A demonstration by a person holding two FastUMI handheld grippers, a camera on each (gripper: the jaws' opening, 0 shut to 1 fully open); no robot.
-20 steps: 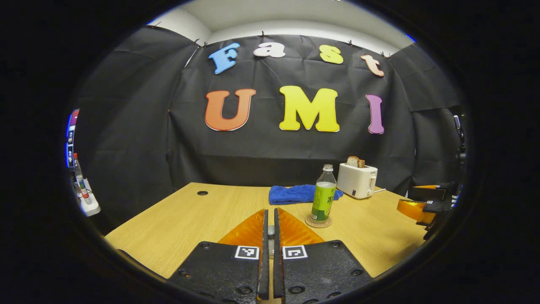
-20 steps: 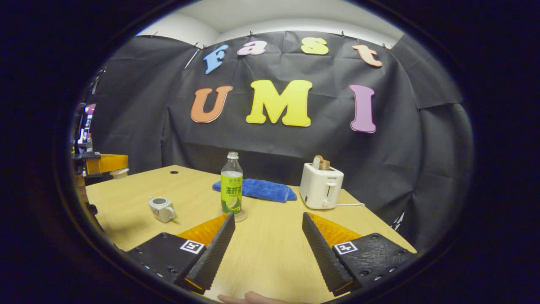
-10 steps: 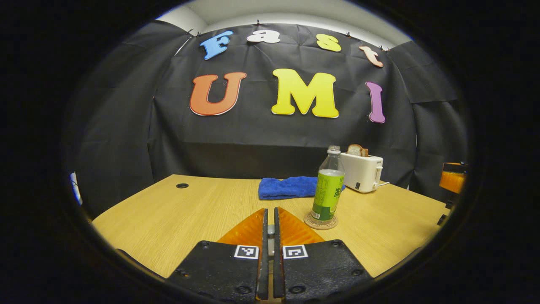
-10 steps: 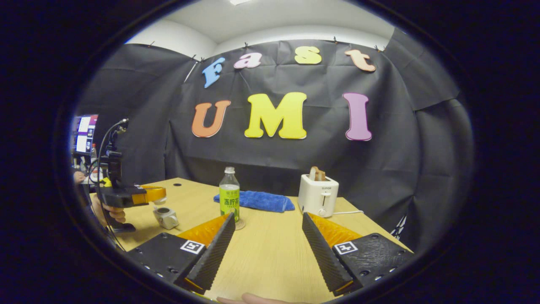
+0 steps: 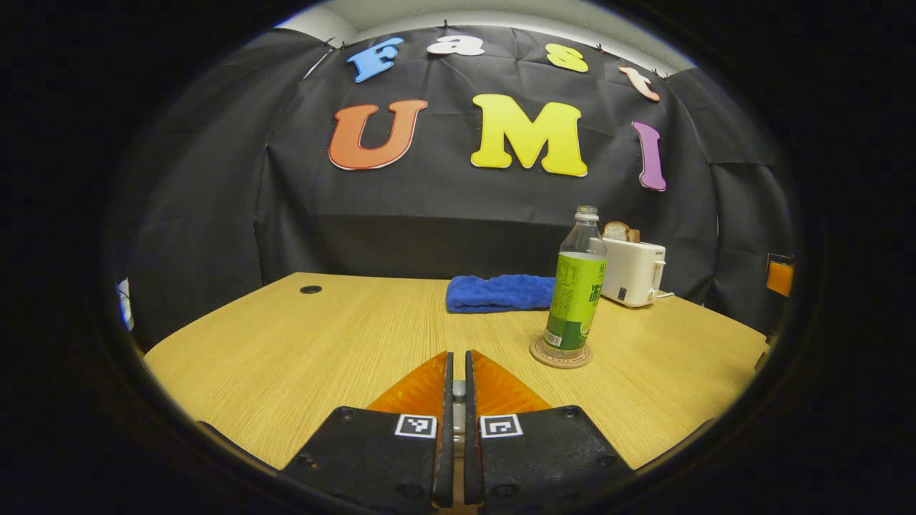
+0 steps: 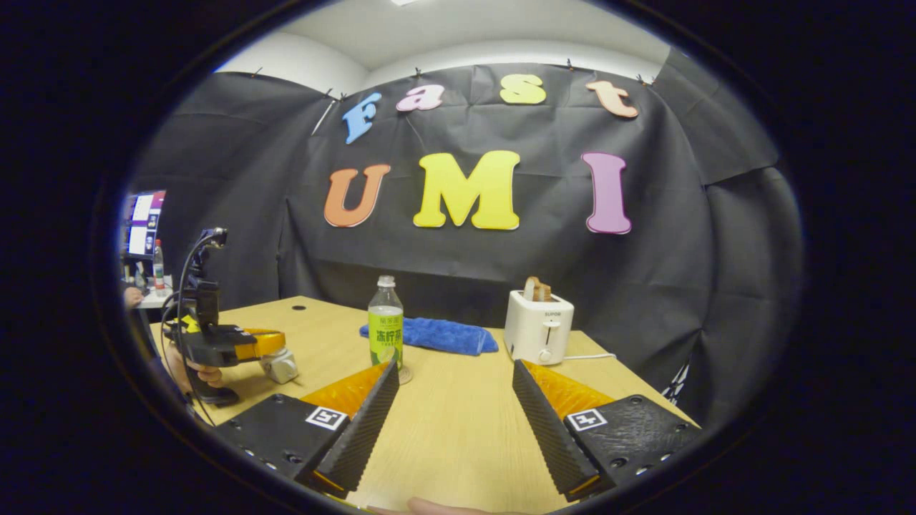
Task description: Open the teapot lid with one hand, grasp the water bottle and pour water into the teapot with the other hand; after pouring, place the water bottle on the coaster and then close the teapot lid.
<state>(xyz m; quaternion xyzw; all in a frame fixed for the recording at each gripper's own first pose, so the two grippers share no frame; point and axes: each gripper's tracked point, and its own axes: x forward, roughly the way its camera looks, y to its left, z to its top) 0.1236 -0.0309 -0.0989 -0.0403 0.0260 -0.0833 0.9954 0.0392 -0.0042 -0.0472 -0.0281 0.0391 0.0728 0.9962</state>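
- While the water bottle (image 5: 575, 287) is seen upright on its coaster (image 5: 561, 353), right of centre in the left gripper view, the left gripper (image 5: 458, 392) is closed; whether anything is pinched cannot be told.
- At the lower left of the right gripper view, the teapot (image 6: 280, 365) is partly hidden behind that gripper.
- At the bottom of that view, the right gripper (image 6: 454, 400) is held wide open.

water bottle (image 5: 575, 290): clear, green label
coaster (image 5: 561, 354): tan, patterned rim
towel (image 5: 499, 293): blue
toaster (image 6: 538, 327): white
teapot (image 6: 280, 365): white
bench (image 5: 315, 350): light wood grain

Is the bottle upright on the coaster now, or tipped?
Upright. The bottle stands straight with its base on the coaster; the right gripper view shows it vertical too, touched by neither gripper.
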